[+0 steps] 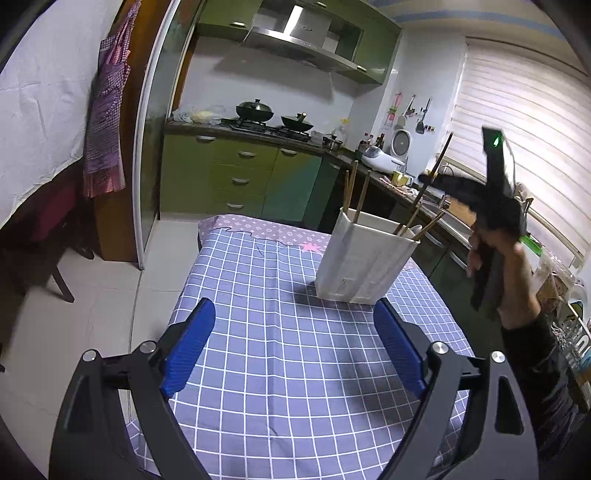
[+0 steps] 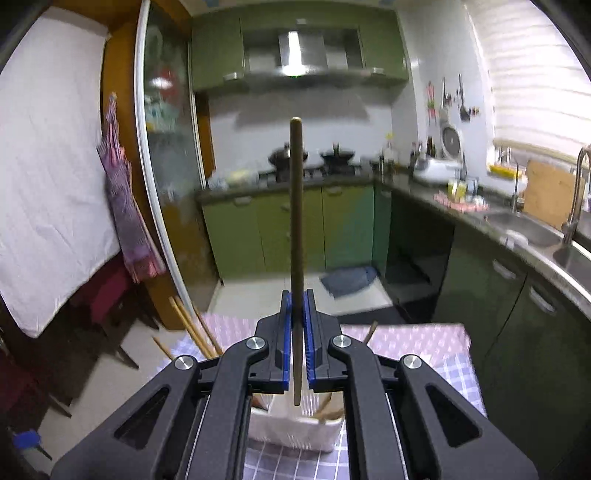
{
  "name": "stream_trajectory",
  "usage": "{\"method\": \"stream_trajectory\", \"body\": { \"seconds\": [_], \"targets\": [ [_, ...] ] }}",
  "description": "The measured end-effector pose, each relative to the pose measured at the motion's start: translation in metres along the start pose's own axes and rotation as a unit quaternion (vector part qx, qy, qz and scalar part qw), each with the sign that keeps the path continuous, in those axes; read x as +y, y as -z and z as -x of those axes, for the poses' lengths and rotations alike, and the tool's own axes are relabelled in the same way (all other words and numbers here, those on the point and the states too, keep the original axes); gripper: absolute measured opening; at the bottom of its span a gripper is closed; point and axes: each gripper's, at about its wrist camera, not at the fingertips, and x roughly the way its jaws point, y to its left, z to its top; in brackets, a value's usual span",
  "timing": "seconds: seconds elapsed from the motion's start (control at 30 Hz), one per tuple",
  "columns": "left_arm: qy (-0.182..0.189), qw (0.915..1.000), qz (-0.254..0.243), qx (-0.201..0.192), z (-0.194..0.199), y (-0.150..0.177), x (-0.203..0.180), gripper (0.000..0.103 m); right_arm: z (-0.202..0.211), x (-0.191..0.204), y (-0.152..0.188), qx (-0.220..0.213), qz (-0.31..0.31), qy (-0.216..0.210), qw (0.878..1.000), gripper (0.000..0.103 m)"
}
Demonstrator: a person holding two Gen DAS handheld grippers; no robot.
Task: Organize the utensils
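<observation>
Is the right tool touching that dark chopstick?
Touching. The right wrist view shows the right tool with its blue pads closed against the dark chopstick, which stands upright between them.

- Green kitchen cabinets (image 2: 280, 229) line the far wall beneath a steel range hood (image 1: 295, 33).
- Two dark woks (image 1: 255, 110) sit on the gas stove (image 1: 273, 129).
- White blinds (image 1: 524, 147) cover the window at right, above a steel sink (image 2: 524, 229).
- A purple checked apron (image 1: 107, 122) hangs at a wooden doorframe.
- Pale floor tiles (image 1: 92, 295); a dark mat, possibly a rug (image 2: 349, 280), lies by the cabinets.
</observation>
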Motion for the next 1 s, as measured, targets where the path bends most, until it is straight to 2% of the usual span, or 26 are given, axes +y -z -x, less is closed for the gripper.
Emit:
{"method": "stream_trajectory", "body": {
  "seconds": [0.1, 0.2, 0.3, 0.37, 0.43, 0.5, 0.63, 0.7, 0.8, 1.0],
  "targets": [
    [0.000, 1.0000, -0.003, 0.003, -0.002, 0.000, -0.002, 0.083, -0.015, 0.007, 0.013, 0.021, 0.018, -0.002, 1.000, 0.008],
    [0.000, 0.9999, -0.011, 0.002, -0.003, 0.001, -0.010, 0.084, -0.011, 0.013, 0.022, 0.011, 0.032, 0.006, 0.999, 0.023],
    [-0.003, 0.9996, -0.028, -0.002, 0.000, 0.003, -0.019, 0.087, 0.023, 0.015, 0.022, -0.018, 0.024, -0.009, 1.000, 0.024],
    [-0.004, 0.9991, -0.043, -0.007, 0.003, 0.004, -0.025, 0.088, 0.064, 0.013, 0.032, -0.043, 0.016, -0.021, 0.999, 0.032],
    [0.000, 0.9984, -0.056, -0.012, 0.005, 0.006, -0.032, 0.090, 0.107, 0.008, 0.055, -0.058, 0.014, -0.028, 0.998, 0.055],
    [0.006, 0.9974, -0.070, -0.017, 0.007, 0.009, -0.040, 0.093, 0.136, 0.001, 0.081, -0.061, 0.014, -0.026, 0.998, 0.066],
    [0.021, 0.9953, -0.092, -0.018, 0.012, 0.020, -0.054, 0.095, 0.187, -0.024, 0.160, -0.040, -0.013, -0.014, 0.999, 0.090],
    [0.025, 0.9947, -0.097, -0.022, 0.018, 0.026, -0.060, 0.095, 0.202, -0.033, 0.185, -0.035, -0.029, -0.012, 0.999, 0.094],
    [0.025, 0.9939, -0.103, -0.027, 0.027, 0.035, -0.068, 0.095, 0.226, -0.037, 0.211, -0.029, -0.025, 0.001, 0.999, 0.094],
    [0.016, 0.9925, -0.115, -0.039, 0.052, 0.047, -0.079, 0.096, 0.285, -0.018, 0.219, -0.093, 0.020, 0.001, 0.995, 0.098]
  ]
}}
